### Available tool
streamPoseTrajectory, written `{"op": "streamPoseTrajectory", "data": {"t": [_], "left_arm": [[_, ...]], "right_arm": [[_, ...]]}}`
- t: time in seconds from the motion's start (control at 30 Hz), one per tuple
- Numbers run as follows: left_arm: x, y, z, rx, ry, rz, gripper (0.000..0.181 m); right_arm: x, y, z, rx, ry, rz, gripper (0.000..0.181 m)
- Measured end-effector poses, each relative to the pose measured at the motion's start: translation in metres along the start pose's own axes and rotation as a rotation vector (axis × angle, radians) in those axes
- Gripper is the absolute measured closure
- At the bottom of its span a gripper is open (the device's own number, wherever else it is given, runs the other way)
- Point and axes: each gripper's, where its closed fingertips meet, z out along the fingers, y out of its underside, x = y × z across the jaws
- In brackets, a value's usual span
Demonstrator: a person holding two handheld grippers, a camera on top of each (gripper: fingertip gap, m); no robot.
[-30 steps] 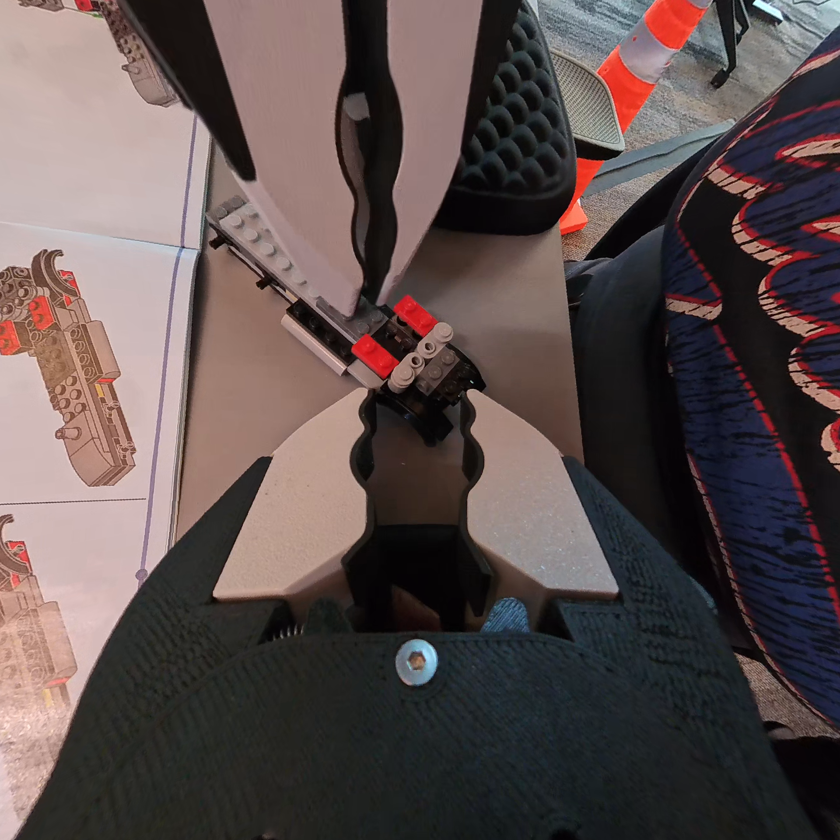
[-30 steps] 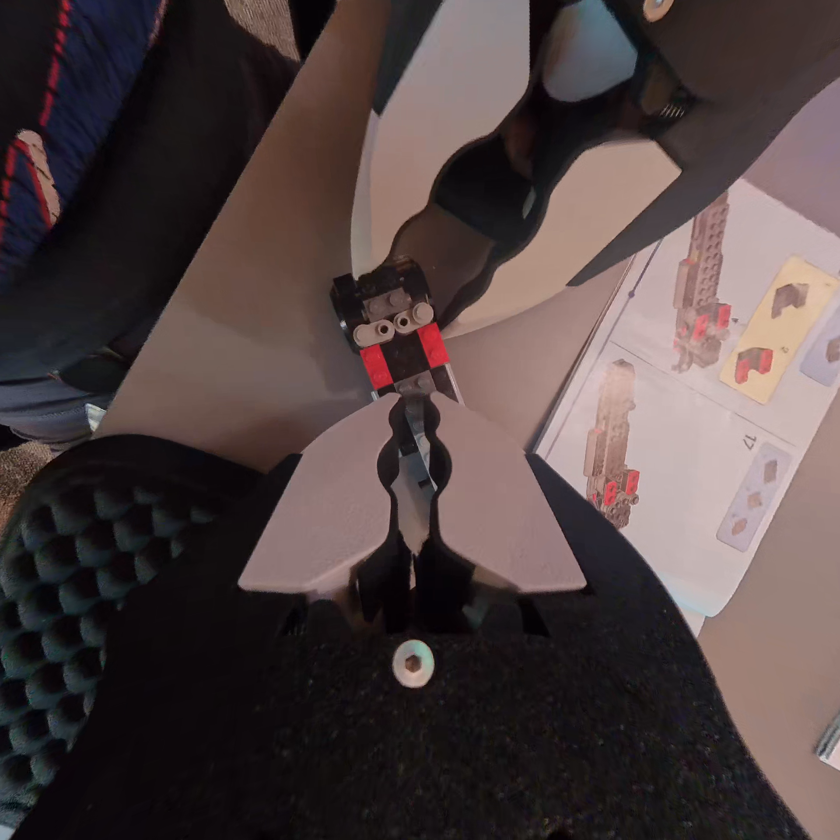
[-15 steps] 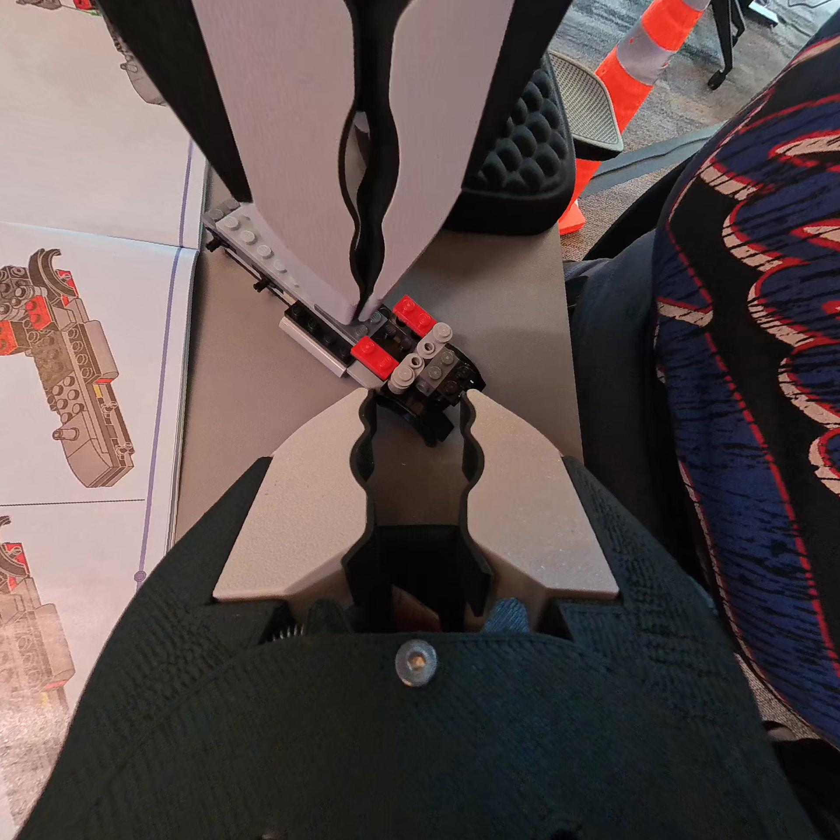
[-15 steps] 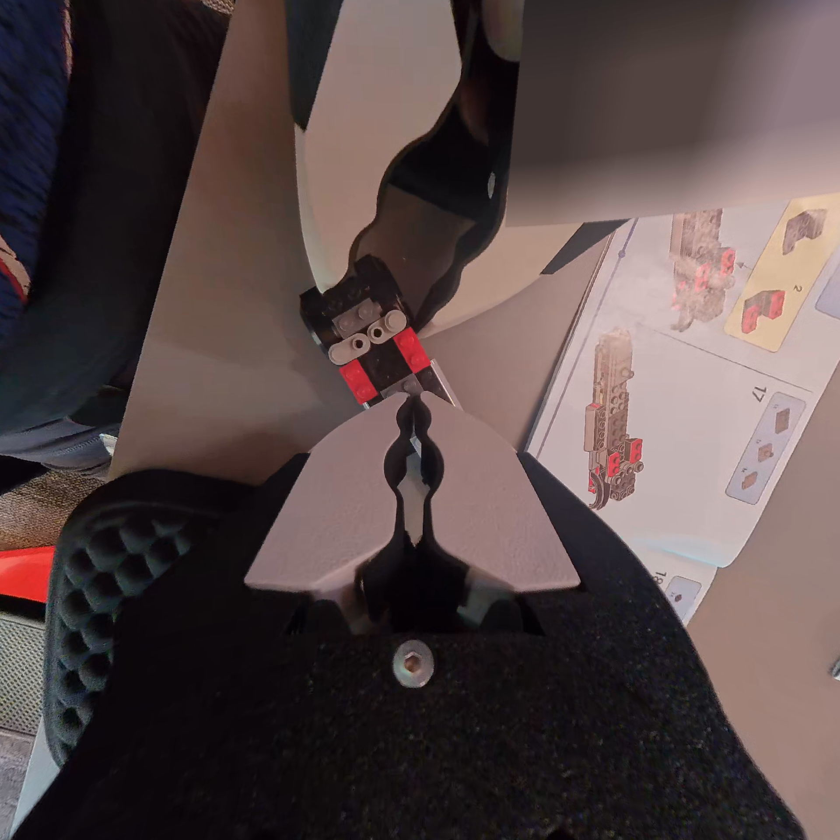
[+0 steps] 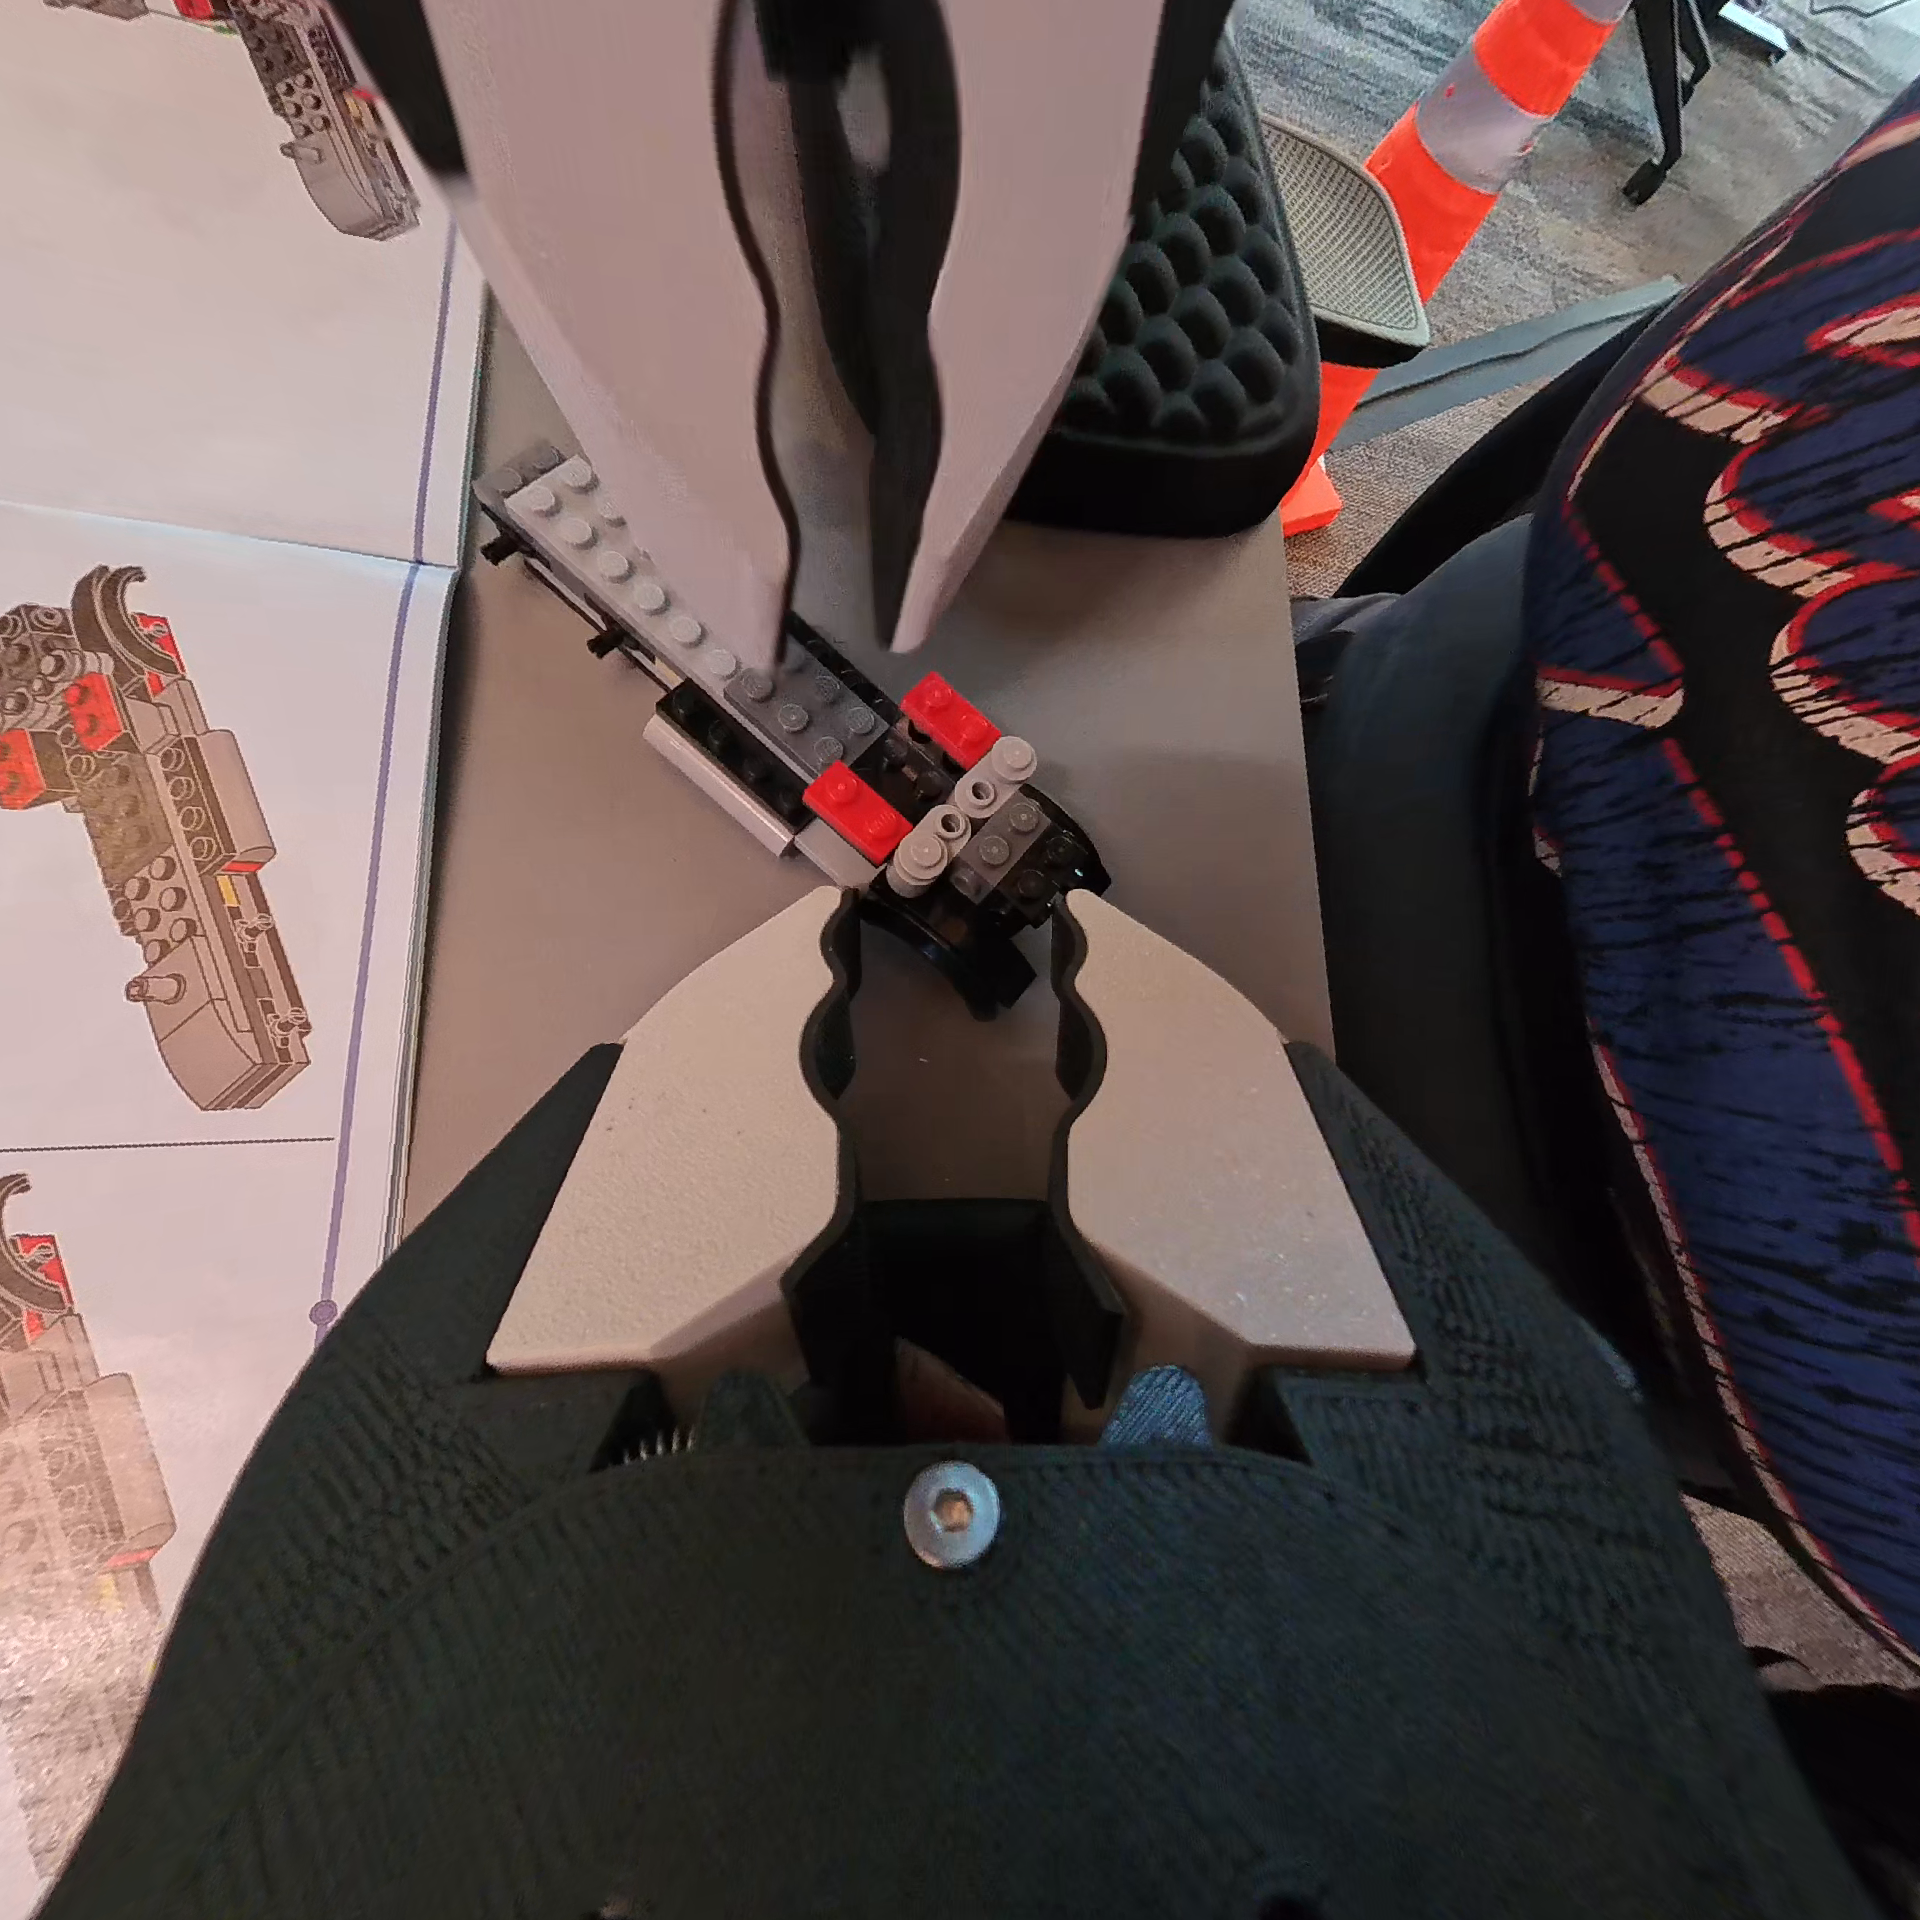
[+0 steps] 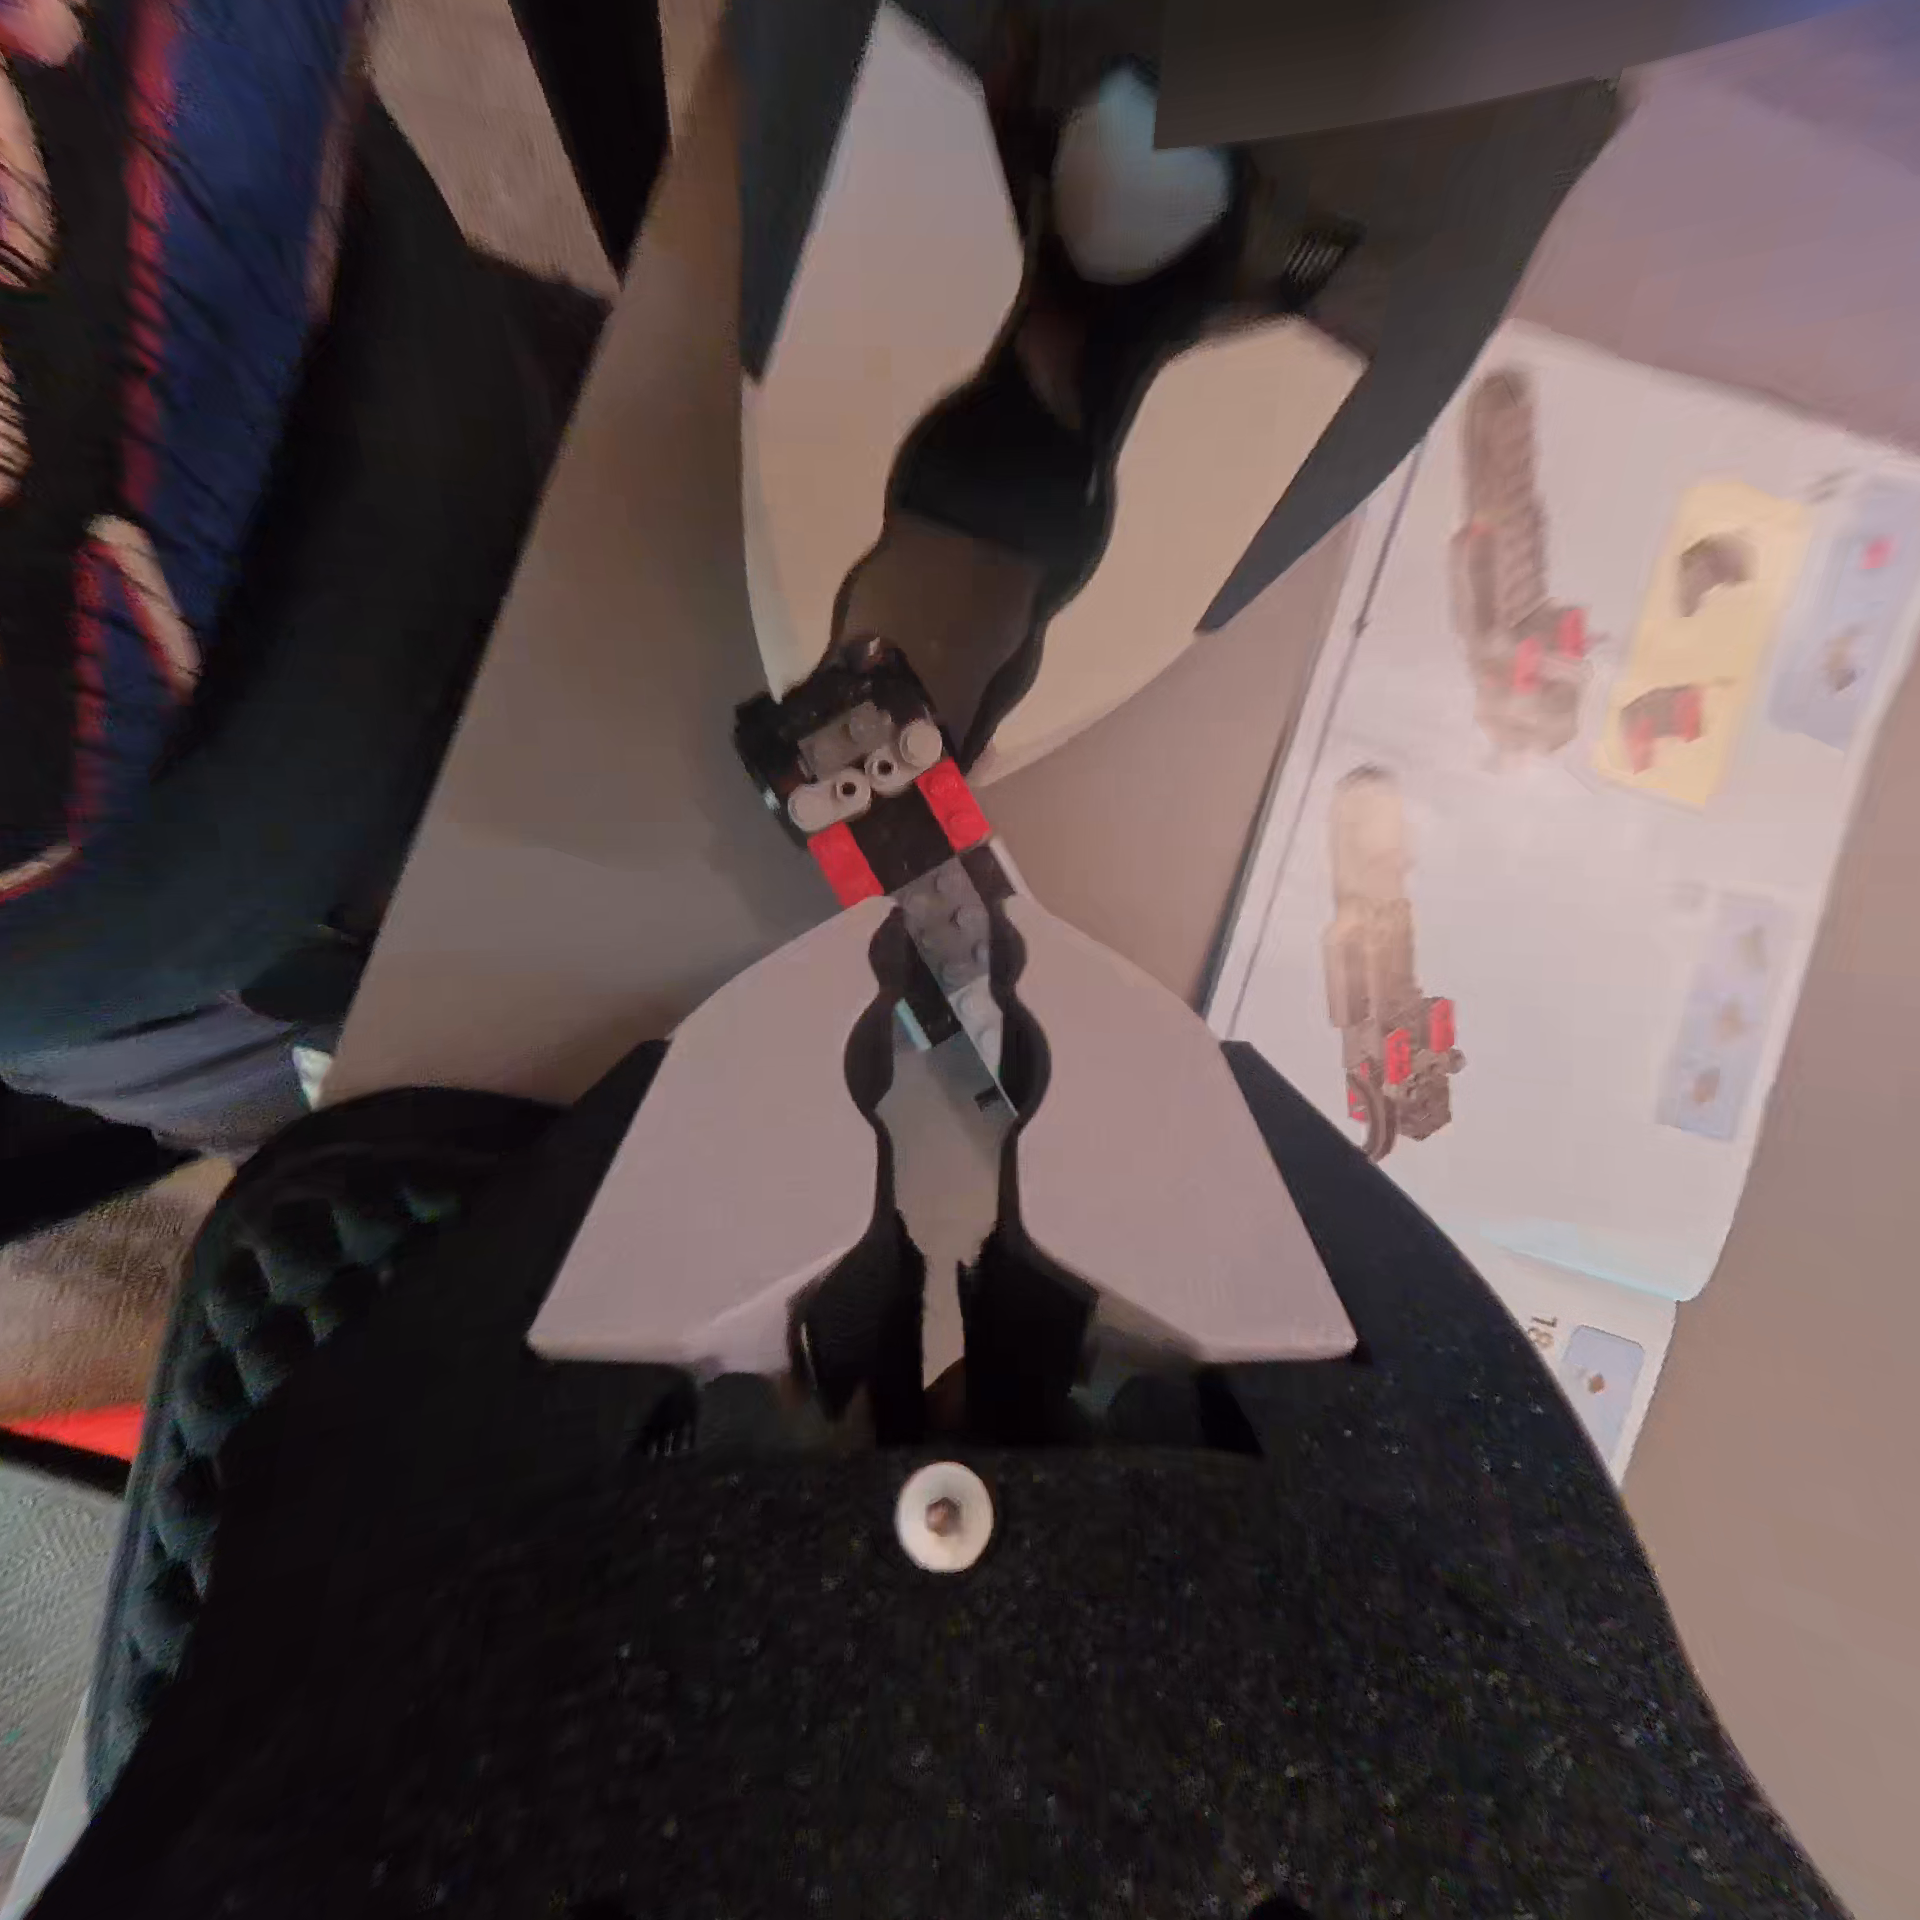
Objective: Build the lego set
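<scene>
Now, lego model (image 5: 821,748) lying diagonally on grey table (image 5: 1164,665) near its right edge, left gripper (image 5: 951,909) pinching its black end, right gripper (image 6: 940,914) slightly spread above its grey plate, instruction booklet (image 5: 208,831) just left.

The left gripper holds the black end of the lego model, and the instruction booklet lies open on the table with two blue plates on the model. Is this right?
Not quite: the two plates on the model are red, not blue, as the left wrist view shows. The left gripper does hold its black end, and the booklet lies open on the table.
</scene>
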Motion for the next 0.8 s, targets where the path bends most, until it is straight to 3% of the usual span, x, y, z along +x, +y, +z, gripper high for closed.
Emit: {"op": "streamPoseTrajectory", "data": {"t": [0.1, 0.2, 0.33, 0.43, 0.53, 0.63, 0.73, 0.8], "left_arm": [[0.000, 0.000, 0.000, -0.001, -0.009, 0.011, 0.146], [-0.001, 0.000, 0.000, -0.002, -0.006, 0.006, 0.146], [-0.001, 0.001, -0.001, -0.004, -0.002, 0.001, 0.145], [-0.001, 0.000, -0.002, 0.007, -0.002, 0.002, 0.141], [-0.001, -0.004, -0.007, 0.051, 0.004, -0.003, 0.130], [-0.005, -0.020, -0.024, 0.202, -0.010, -0.022, 0.124], [-0.018, -0.034, -0.043, 0.342, -0.093, -0.052, 0.115], [-0.029, -0.033, -0.046, 0.333, -0.186, -0.039, 0.107]], "right_arm": [[0.005, 0.004, -0.008, 0.029, 0.030, -0.039, 0.142], [0.000, 0.012, 0.010, 0.022, -0.003, -0.092, 0.133], [-0.003, 0.017, 0.030, 0.015, -0.011, -0.122, 0.132], [-0.001, 0.014, 0.029, 0.047, 0.040, -0.085, 0.139], [0.001, 0.016, 0.027, 0.046, 0.123, 0.025, 0.139], [0.002, 0.019, 0.025, 0.059, 0.196, 0.192, 0.140], [0.006, 0.021, 0.024, 0.081, 0.276, 0.330, 0.139], [0.010, 0.022, 0.023, 0.086, 0.328, 0.434, 0.139]]}}
